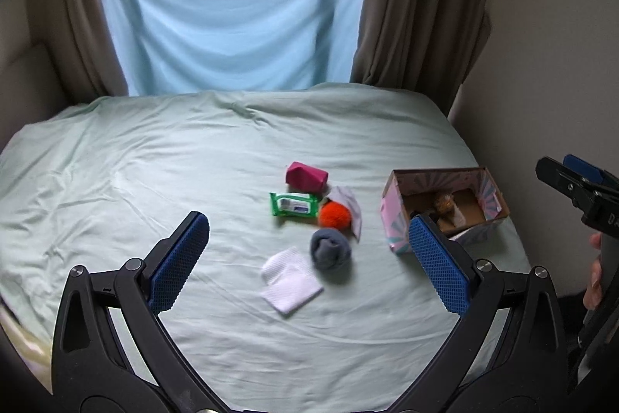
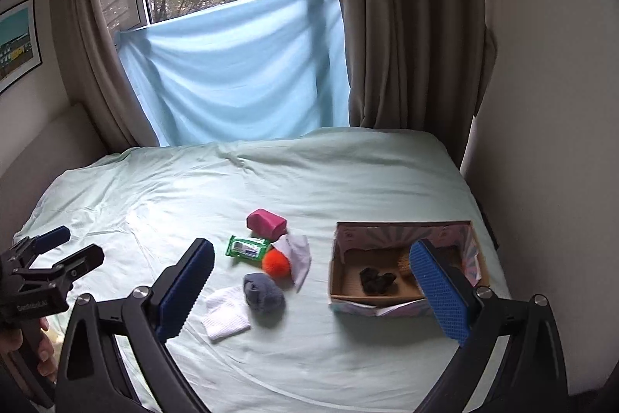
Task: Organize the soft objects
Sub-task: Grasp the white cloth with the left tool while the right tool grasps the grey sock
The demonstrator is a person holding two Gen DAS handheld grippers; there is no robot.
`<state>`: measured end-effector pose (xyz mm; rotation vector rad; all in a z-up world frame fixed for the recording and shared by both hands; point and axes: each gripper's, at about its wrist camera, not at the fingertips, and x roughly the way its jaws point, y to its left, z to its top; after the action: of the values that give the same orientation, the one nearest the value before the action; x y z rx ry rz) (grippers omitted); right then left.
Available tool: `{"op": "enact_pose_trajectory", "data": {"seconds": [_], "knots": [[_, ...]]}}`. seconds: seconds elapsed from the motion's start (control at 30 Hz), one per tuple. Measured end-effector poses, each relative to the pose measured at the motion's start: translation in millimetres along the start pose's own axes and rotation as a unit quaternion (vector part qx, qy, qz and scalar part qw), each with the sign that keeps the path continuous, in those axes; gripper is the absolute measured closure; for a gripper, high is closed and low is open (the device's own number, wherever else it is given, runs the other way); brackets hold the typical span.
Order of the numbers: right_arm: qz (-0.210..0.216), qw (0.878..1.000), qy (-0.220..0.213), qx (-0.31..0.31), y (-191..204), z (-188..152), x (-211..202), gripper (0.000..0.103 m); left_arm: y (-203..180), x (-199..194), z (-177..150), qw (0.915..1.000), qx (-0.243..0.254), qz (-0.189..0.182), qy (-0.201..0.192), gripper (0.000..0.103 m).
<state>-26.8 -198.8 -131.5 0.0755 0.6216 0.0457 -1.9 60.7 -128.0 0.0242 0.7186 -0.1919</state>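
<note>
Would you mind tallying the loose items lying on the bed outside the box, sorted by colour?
White: 2, folded cloth and crumpled cloth
Pink: 1, pouch
Green: 1, wipes pack
Orange: 1, fuzzy ball
Grey: 1, rolled sock
Total: 6

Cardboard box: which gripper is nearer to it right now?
Right. The right gripper hangs open just short of the cardboard box; the left gripper is open farther left, facing the grey sock.
</note>
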Motion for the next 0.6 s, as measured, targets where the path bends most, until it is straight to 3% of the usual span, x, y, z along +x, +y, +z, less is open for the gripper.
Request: {"op": "enact_pose_trajectory", "data": {"seconds": [0.33,0.6], "knots": [[-0.015,1.000,0.012,0.024,61.5,-23.9,34.1,0.002,55.9,36.8,-22.9,0.9966,0.057,-0.055,0.022,0.000],[-0.016,0.998,0.027,0.054,81.0,-56.3,92.5,0.002,66.5,111.2,-60.4,0.9836,0.122,-0.119,0.060,0.000]]}}
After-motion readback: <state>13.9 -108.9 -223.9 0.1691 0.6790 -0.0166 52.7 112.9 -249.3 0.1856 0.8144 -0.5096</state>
